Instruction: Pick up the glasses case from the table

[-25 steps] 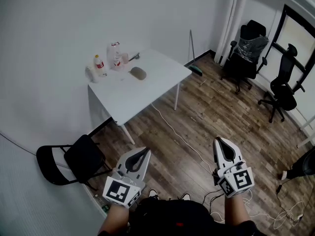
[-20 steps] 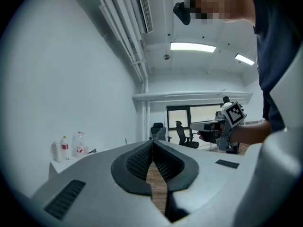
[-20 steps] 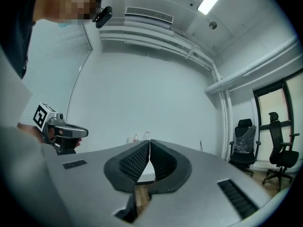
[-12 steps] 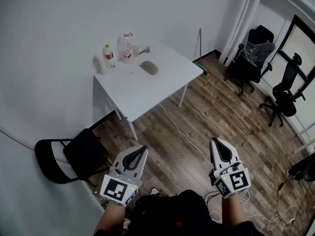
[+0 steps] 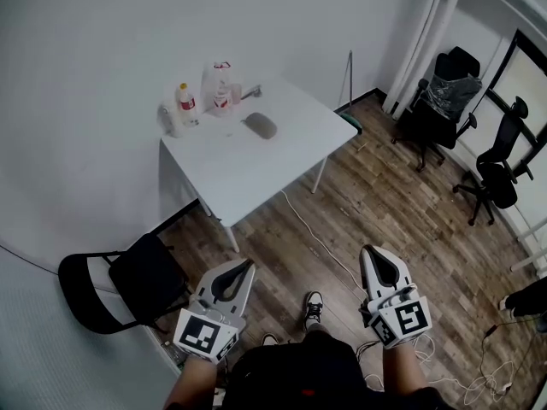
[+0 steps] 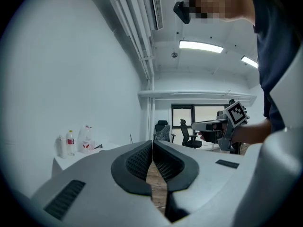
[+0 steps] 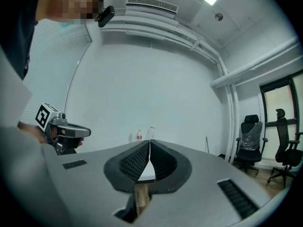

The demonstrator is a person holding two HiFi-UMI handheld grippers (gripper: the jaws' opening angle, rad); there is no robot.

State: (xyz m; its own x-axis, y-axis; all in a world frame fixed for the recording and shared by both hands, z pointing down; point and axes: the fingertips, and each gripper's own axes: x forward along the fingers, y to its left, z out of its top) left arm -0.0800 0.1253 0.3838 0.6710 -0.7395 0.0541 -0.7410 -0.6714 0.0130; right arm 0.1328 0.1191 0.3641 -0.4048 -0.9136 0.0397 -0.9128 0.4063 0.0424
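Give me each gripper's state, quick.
Left gripper: closed, holding nothing.
Right gripper: closed, holding nothing.

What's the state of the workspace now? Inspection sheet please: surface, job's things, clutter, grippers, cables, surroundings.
Surface: white table, mostly bare.
Job's things: glasses case lying on the table, untouched.
Clutter: bottles grouped at the table's far corner, apart from the case.
Grippers: left hand-held gripper and right hand-held gripper both shut, empty, well short of the table.
Cables: white cable running across the floor from under the table.
Surroundings: wood floor, black folding chair beside the table, two office chairs at the far right.
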